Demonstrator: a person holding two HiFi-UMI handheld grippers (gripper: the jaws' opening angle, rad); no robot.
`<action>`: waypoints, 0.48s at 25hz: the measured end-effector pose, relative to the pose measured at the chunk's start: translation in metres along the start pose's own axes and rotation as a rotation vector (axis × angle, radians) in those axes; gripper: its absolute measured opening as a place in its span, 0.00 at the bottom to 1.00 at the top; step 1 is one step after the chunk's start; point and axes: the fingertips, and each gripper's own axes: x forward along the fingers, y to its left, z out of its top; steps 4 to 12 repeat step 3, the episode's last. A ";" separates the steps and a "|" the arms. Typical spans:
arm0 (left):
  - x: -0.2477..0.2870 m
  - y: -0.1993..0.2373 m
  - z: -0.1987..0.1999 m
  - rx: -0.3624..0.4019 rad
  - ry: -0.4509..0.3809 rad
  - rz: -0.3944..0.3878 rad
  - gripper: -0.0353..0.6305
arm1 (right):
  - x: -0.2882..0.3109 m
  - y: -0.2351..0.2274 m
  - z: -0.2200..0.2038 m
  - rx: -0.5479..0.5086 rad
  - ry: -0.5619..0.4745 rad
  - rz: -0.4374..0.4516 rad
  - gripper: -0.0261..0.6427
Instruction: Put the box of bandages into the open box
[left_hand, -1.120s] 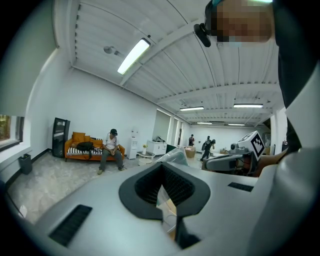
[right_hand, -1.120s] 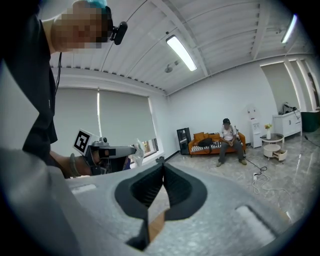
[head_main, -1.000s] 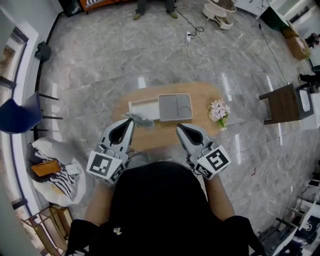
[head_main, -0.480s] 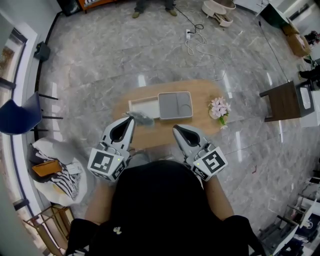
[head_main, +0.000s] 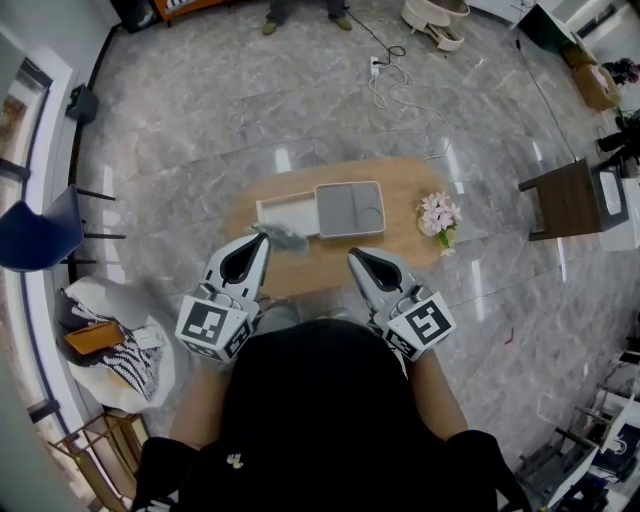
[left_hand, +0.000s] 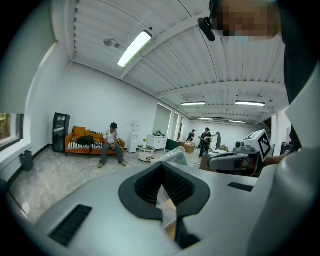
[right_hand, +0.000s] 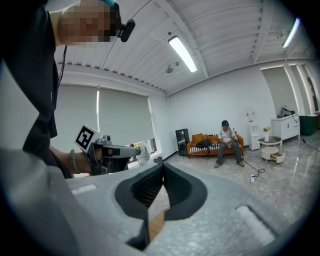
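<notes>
Counter (head_main: 325, 268): oval, wooden, on a marble floor.
Open box (head_main: 264, 213): white, shallow, on the counter's far left.
Grey tray (head_main: 350, 210): just right of the open box, touching it, with moulded recesses.
Flowers (head_main: 438, 218): pale pink, at the counter's right end, well apart from the tray.
Left gripper (head_main: 262, 241): over the counter's near left edge, jaws clenched on a wrap.
Wrap (head_main: 283, 238): crumpled, clear, sticking out past the jaw tips, just near the open box's near rim, not inside it. Whether it holds the bandages cannot be told.
Right gripper (head_main: 356, 255): over the near edge, near the grey tray, jaws clenched with nothing between them.
Person: seated on an orange sofa far across the room.
</notes>
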 end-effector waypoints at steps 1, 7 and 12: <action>0.000 0.000 0.000 0.001 0.000 0.000 0.07 | 0.000 0.000 0.000 0.000 0.000 -0.002 0.03; 0.000 0.001 0.000 0.001 -0.001 0.000 0.07 | -0.001 -0.001 0.000 0.000 0.002 -0.006 0.03; 0.000 0.001 0.000 0.001 -0.001 0.000 0.07 | -0.001 -0.001 0.000 0.000 0.002 -0.006 0.03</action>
